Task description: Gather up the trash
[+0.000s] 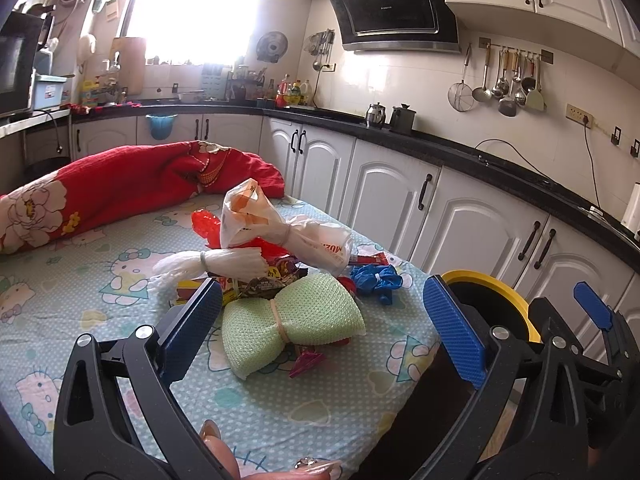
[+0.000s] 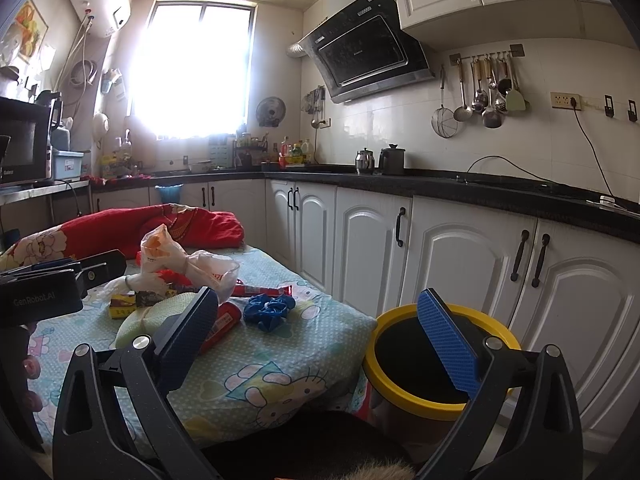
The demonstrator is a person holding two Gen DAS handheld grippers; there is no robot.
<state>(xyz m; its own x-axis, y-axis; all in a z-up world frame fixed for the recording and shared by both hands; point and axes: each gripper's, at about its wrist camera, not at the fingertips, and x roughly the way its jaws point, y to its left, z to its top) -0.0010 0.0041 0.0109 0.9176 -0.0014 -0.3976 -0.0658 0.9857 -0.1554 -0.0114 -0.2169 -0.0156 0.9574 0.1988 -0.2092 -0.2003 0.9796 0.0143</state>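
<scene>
Two grippers were wide open and held nothing. The left gripper (image 1: 320, 320) hung over the table (image 1: 80, 312), with the green net (image 1: 292, 320) between its fingers but not touched. The trash lay in a pile on the table: a white bag (image 1: 276, 228), a red bag (image 1: 206, 224), a blue glove (image 1: 376, 280) and some wrappers (image 1: 264, 280). The right gripper (image 2: 324, 340) hung by the table edge, near the bin (image 2: 400, 388) with the yellow rim. The bin stood just beside the table.
</scene>
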